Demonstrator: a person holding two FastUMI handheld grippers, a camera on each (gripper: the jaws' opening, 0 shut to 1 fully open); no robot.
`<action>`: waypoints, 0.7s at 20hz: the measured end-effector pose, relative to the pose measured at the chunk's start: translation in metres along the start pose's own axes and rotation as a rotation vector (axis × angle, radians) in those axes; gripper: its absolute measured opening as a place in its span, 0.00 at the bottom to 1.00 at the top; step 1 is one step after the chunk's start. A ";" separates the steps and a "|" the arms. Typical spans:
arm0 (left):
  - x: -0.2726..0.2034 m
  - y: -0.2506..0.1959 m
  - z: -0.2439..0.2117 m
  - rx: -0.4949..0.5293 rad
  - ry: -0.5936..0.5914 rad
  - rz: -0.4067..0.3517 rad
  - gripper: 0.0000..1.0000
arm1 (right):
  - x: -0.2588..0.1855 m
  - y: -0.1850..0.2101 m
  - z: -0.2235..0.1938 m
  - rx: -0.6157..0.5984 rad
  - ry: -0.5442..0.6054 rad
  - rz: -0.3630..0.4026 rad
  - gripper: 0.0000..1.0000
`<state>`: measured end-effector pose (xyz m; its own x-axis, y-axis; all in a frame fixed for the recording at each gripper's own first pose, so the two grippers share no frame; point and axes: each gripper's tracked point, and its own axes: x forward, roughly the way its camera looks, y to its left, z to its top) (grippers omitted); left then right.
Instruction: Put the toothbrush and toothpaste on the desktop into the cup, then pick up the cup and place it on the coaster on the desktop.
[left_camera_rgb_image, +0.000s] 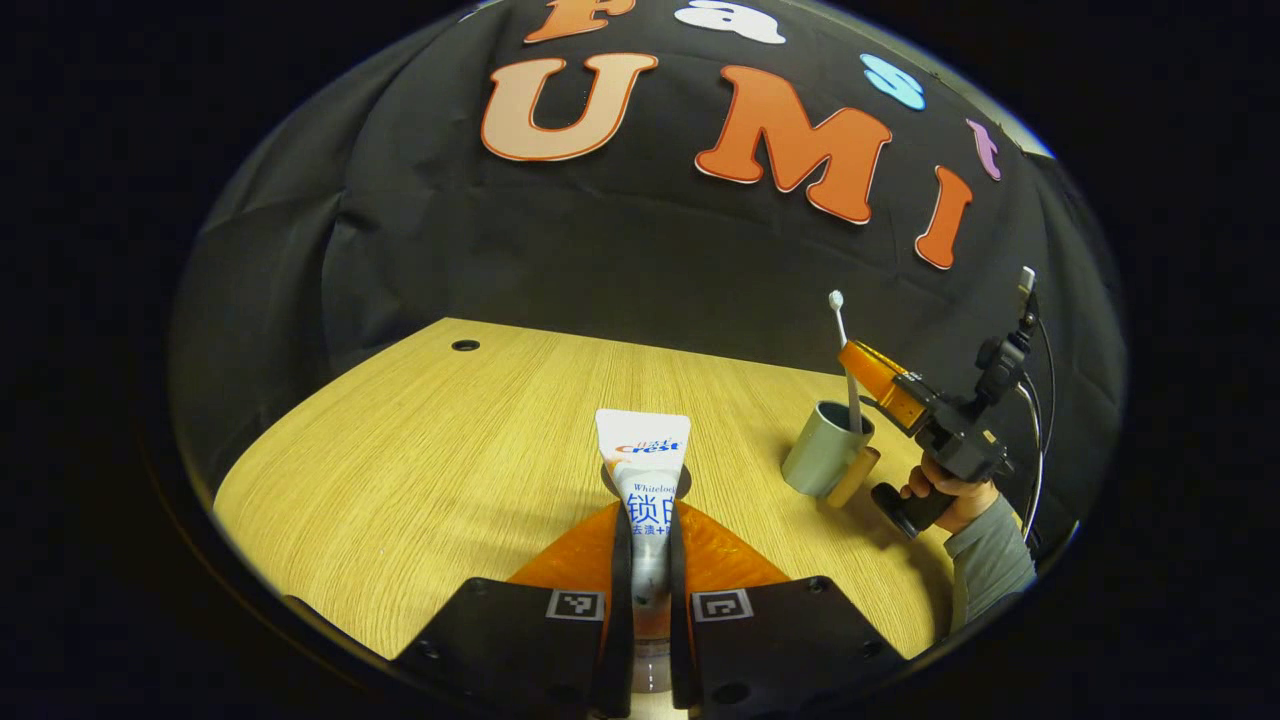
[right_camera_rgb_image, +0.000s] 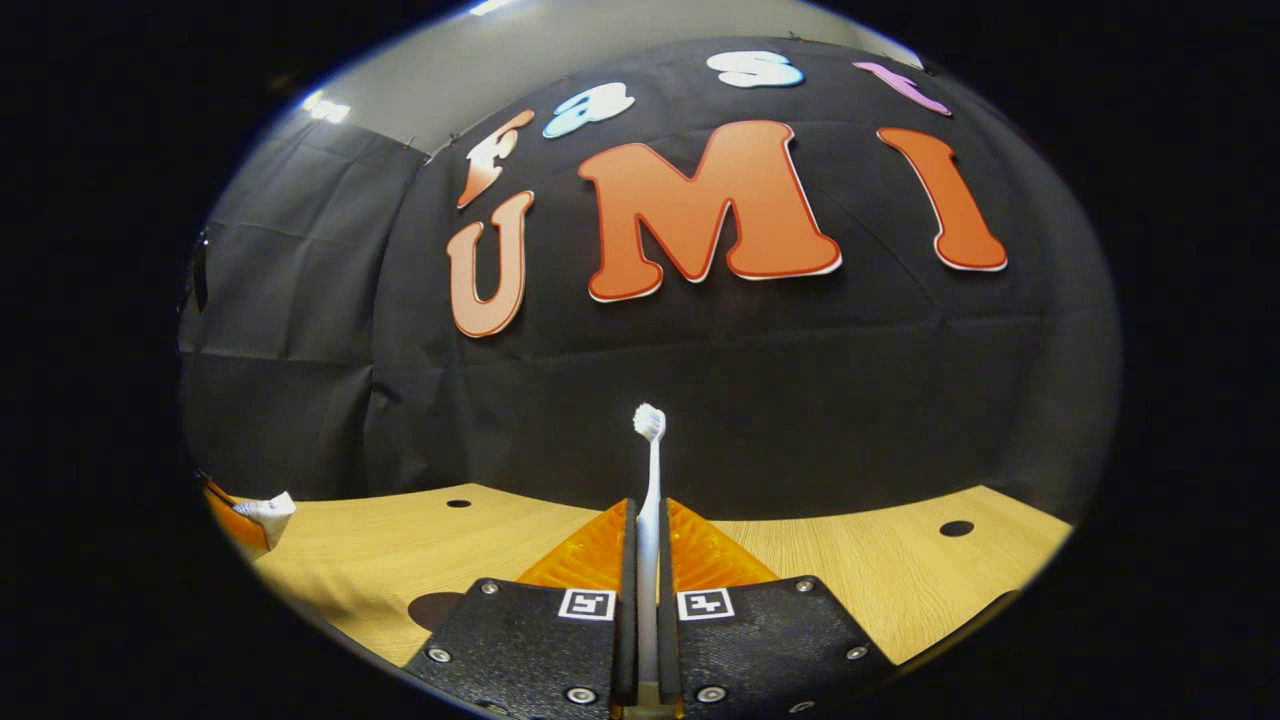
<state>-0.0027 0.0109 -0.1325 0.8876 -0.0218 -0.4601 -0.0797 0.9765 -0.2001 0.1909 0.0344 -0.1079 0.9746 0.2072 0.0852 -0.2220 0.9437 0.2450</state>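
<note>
My left gripper (left_camera_rgb_image: 650, 520) is shut on a white toothpaste tube (left_camera_rgb_image: 642, 465), which stands up between the fingers above the wooden desk (left_camera_rgb_image: 420, 470). A brown round coaster (left_camera_rgb_image: 607, 480) peeks out behind the tube. To the right stands a grey cup (left_camera_rgb_image: 822, 452) with a tan handle-like piece at its near side. The right gripper (left_camera_rgb_image: 868, 375), held by a hand (left_camera_rgb_image: 950, 495), is shut on a white toothbrush (left_camera_rgb_image: 843, 345) whose lower end dips into the cup's mouth. In the right gripper view, my right gripper (right_camera_rgb_image: 648, 510) clamps the toothbrush (right_camera_rgb_image: 651, 450), bristles up.
The desk has cable holes (left_camera_rgb_image: 465, 345) (right_camera_rgb_image: 956, 527). A dark round patch (right_camera_rgb_image: 435, 607) lies on the desk left of my right gripper, partly hidden. The left gripper with the tube's end (right_camera_rgb_image: 262, 515) shows at the far left. Black cloth walls close off the back.
</note>
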 end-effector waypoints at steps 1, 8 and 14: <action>0.002 -0.003 0.001 0.007 0.000 -0.004 0.24 | -0.002 -0.001 0.001 0.012 -0.003 -0.006 0.09; 0.020 -0.026 0.008 0.016 0.006 -0.046 0.18 | -0.018 -0.007 0.001 0.002 0.006 -0.036 0.10; 0.047 -0.056 0.023 0.042 0.005 -0.091 0.18 | -0.045 -0.008 -0.017 -0.013 0.065 -0.036 0.11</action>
<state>0.0535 -0.0396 -0.1232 0.8881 -0.1114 -0.4459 0.0198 0.9786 -0.2050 0.1491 0.0221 -0.1298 0.9820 0.1885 0.0137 -0.1864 0.9540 0.2347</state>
